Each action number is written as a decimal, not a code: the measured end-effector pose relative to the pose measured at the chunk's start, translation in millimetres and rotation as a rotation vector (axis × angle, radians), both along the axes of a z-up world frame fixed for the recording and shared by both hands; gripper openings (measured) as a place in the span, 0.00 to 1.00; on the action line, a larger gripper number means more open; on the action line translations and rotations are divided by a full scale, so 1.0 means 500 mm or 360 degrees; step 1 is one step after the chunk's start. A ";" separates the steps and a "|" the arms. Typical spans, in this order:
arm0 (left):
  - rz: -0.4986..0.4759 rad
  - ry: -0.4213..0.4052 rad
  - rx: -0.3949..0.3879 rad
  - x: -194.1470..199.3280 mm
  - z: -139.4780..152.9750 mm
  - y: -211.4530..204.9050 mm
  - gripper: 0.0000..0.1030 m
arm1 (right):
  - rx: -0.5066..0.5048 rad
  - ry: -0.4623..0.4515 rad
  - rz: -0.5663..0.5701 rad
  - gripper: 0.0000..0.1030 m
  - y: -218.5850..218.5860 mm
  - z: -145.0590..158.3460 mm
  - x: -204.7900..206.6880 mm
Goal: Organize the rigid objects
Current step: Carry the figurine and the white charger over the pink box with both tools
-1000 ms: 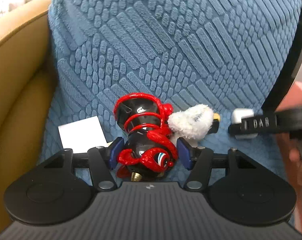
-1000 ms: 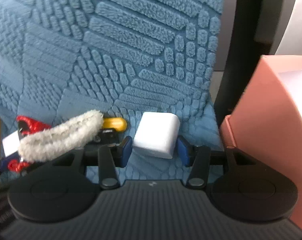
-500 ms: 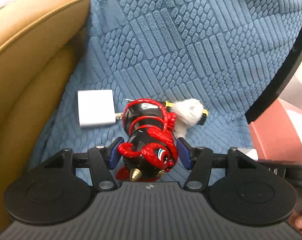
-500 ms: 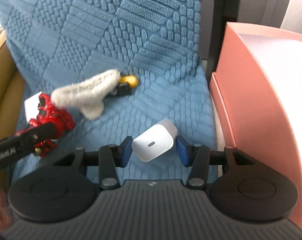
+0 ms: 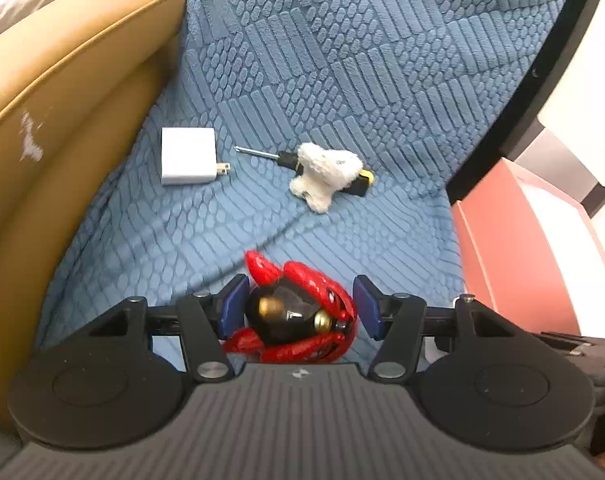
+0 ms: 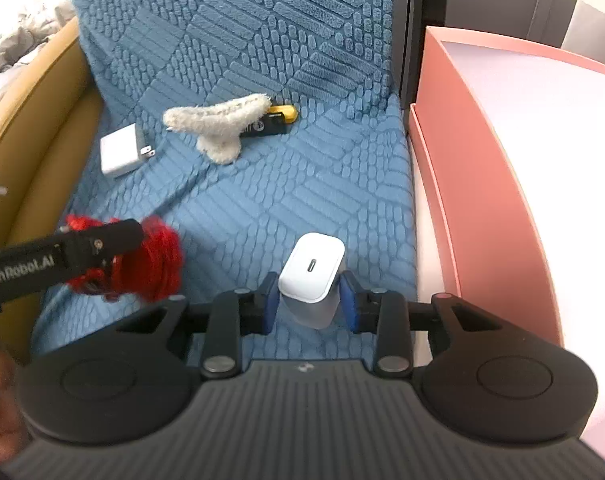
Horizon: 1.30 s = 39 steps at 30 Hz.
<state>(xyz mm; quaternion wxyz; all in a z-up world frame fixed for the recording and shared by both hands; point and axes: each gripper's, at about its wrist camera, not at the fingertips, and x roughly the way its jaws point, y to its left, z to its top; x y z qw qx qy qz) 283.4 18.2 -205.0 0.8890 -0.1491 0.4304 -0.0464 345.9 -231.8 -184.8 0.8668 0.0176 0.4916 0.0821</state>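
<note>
While the left gripper [image 5: 298,310] jaws clamp a red-and-black figurine [image 5: 296,316], the right gripper [image 6: 309,302] jaws pinch a white charger [image 6: 312,276] above the blue blanket [image 6: 262,200]

Left tongs [image 5: 298,308]: ribbed black housing, blue pads, silver screws.
Right tongs [image 6: 308,304]: matching build.
Side marking: white lettering, possibly "GenRobot.AI".
Skin: glimpsed bottom-left, blurred.

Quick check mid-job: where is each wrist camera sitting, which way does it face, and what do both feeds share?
Left wrist: on the left hand-held gripper, looking down its fingers at the red and black figurine it grips above the blue cushion.
Right wrist: on the right hand-held gripper, facing its white charger; the pink box sits right.
Shared: flat white adapter, screwdriver, fuzzy white piece.
</note>
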 end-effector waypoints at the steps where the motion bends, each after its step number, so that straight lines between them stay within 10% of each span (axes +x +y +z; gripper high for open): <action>1: -0.0005 0.0007 -0.0005 -0.007 0.004 -0.001 0.61 | 0.0005 -0.0002 -0.0001 0.34 -0.002 0.005 -0.009; 39: -0.0199 -0.0157 -0.0025 -0.219 0.277 -0.189 0.61 | 0.0193 -0.0353 0.0018 0.31 -0.136 0.287 -0.256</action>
